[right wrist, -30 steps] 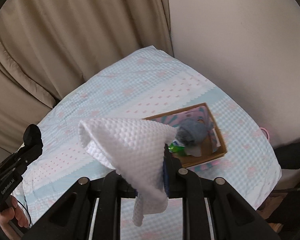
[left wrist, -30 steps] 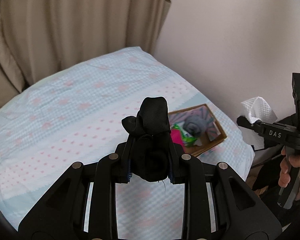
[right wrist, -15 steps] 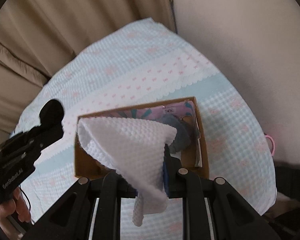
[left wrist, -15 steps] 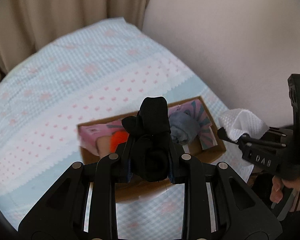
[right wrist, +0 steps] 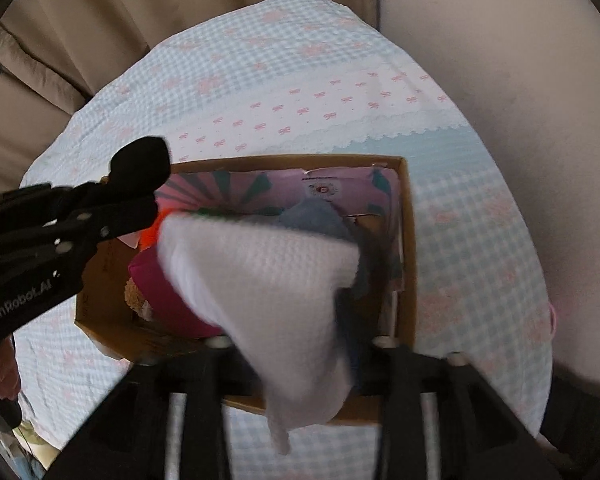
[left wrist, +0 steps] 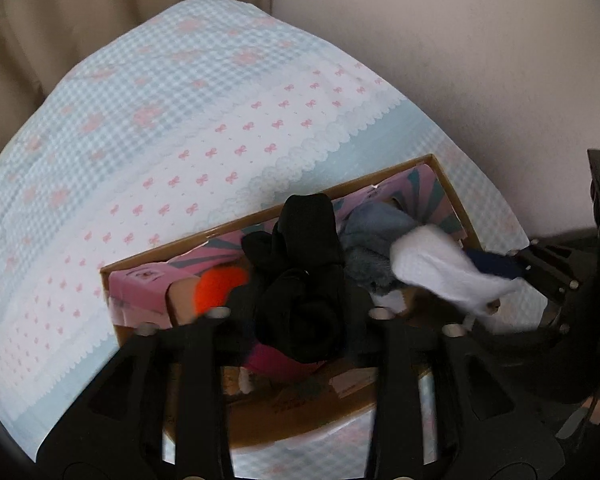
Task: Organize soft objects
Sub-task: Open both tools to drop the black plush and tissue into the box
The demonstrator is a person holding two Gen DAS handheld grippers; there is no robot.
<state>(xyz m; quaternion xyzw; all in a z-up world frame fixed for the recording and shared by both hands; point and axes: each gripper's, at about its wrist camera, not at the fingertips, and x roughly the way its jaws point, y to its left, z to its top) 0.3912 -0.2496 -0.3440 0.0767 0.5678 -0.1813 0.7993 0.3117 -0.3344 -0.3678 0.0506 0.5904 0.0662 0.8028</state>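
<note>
Both claws are opening over the cardboard box (left wrist: 448,184) on the bed (left wrist: 180,120): left claw (left wrist: 300,312) releasing black socks (left wrist: 304,280), right claw (right wrist: 296,340) releasing white cloth (right wrist: 268,280); only the right view is showing a hand (right wrist: 0,372).

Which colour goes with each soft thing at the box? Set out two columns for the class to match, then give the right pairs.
Things
1. Rolled sock between the left gripper's opening jaws
2. Waffle cloth between the right gripper's opening jaws
3. Fuzzy item at the box's left end
4. Fluffy cloth beside the sock, in the box

Colours
A. white
B. orange
C. grey-blue
D. black

Pairs: 1-D, 2-A, 3-B, 4-C
</note>
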